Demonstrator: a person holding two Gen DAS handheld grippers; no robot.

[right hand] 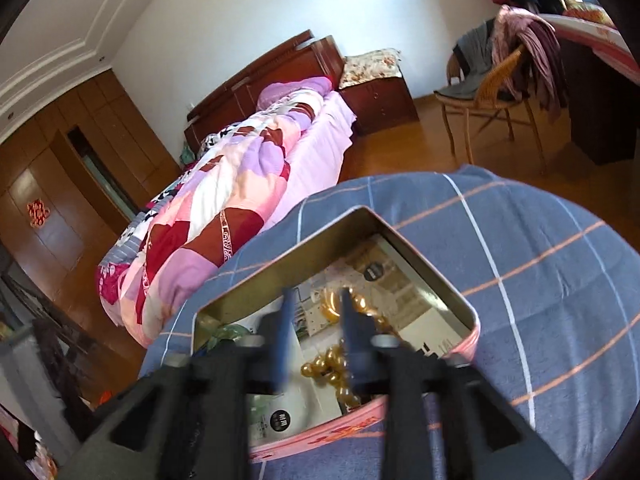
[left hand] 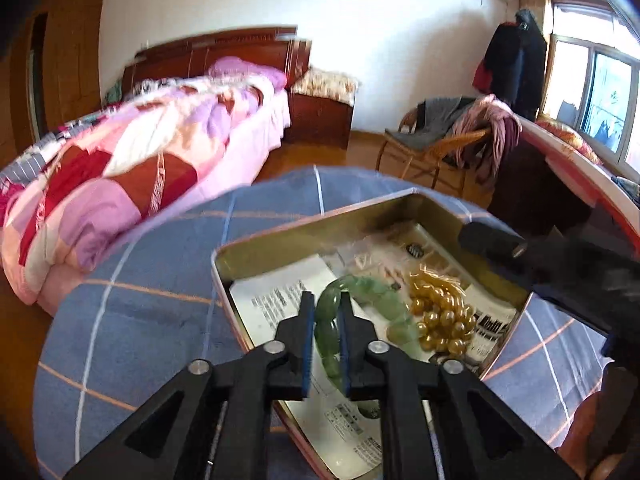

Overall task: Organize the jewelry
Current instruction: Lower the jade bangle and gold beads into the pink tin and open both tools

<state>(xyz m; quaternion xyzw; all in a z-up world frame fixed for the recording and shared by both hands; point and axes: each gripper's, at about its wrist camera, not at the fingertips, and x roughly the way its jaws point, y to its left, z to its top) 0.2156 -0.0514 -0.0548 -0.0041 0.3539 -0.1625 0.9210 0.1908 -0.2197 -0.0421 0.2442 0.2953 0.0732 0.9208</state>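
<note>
An open metal tin (left hand: 280,238) with a pink outside stands on a blue checked cloth (left hand: 140,320). Inside lie a green bead bracelet (left hand: 372,292), an amber bead strand (left hand: 440,316) and printed papers (left hand: 276,300). My left gripper (left hand: 325,306) is in the tin, its jaws narrowly apart around the green bracelet. My right gripper (right hand: 316,304) hovers over the tin (right hand: 452,292), jaws apart around the amber beads (right hand: 332,364); that view is blurred. The green bracelet (right hand: 228,334) shows at the tin's left end.
A bed with a pink patchwork quilt (left hand: 120,184) is to the left. A wicker chair with clothes (left hand: 452,140) stands behind on the wooden floor. The right gripper's black body (left hand: 560,272) reaches over the tin's right side.
</note>
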